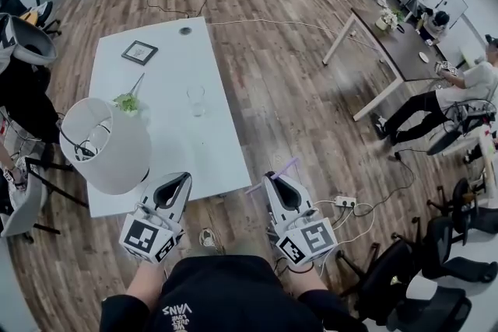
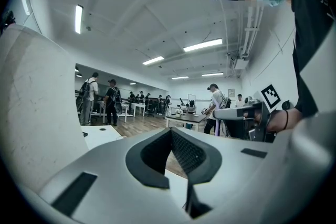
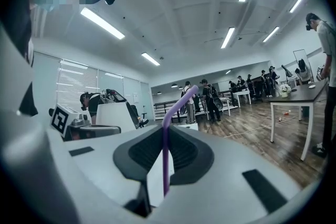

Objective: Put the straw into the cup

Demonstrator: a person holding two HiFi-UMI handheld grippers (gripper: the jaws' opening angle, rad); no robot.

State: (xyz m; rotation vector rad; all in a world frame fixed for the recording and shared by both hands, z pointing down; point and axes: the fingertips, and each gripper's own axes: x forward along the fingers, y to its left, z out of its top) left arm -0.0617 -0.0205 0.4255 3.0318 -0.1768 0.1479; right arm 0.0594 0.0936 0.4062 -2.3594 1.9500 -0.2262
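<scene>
Pinching one straw [image 3: 166, 157] are the right tongs [image 3: 167, 131] (one cup [image 1: 196, 100] on table [image 1: 167, 50]).

Held level side by side, the left gripper [image 1: 184, 177] has its fingers together; the right gripper [image 1: 269, 177] pinches the straw [image 3: 166, 144].

The straw [image 3: 166, 157] is purple with a bendable neck. Its straight shaft stands upright, pinched between the fingers [image 3: 191, 152] of the right gripper [image 3: 167, 131], and its bent top leans forward and to the right past their tips. The cup [image 1: 196, 99] is a clear tumbler, upright and apparently empty. It stands well ahead of both grippers' fingertips, closer in line with the left gripper [image 1: 181, 181], apart from the straw.
</scene>
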